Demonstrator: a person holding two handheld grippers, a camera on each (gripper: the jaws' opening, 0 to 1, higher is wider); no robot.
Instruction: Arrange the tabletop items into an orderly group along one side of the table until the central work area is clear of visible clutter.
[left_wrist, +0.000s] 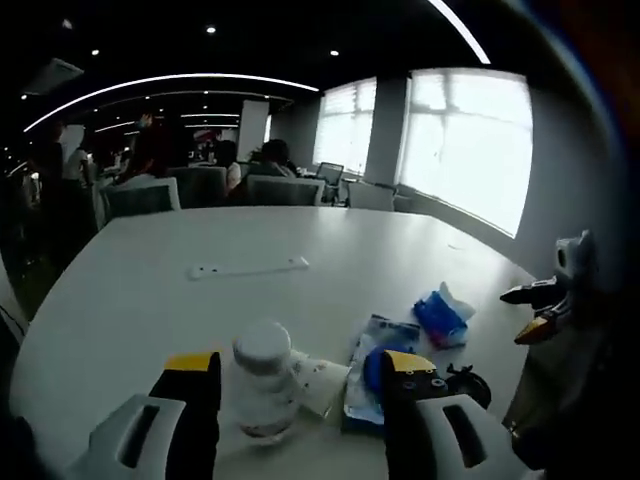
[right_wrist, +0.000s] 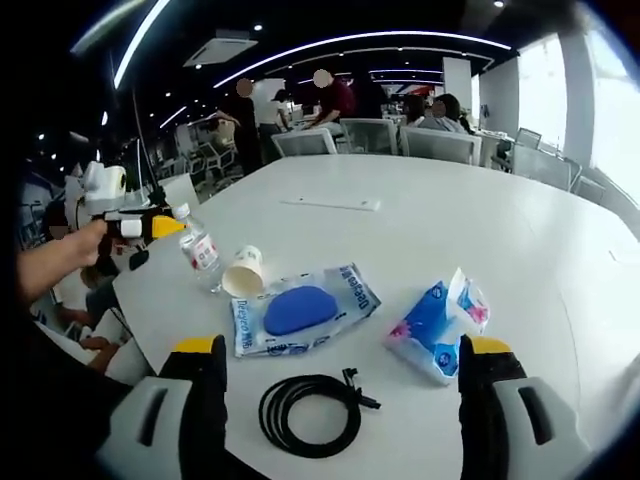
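Gathering step — your left hand-held gripper (left_wrist: 300, 390) straddles the water bottle (left_wrist: 264, 385), jaws open; right hand-held gripper (right_wrist: 340, 370) open, empty — close left next.

Our left hand-held gripper (left_wrist: 300, 395) has pale grey moulded jaws ending in black fingers (left_wrist: 196, 410) capped with yellow tips. Our right hand-held gripper (right_wrist: 340, 375) is built alike: grey bodies with dark slots, black fingers (right_wrist: 207, 395), yellow tips.
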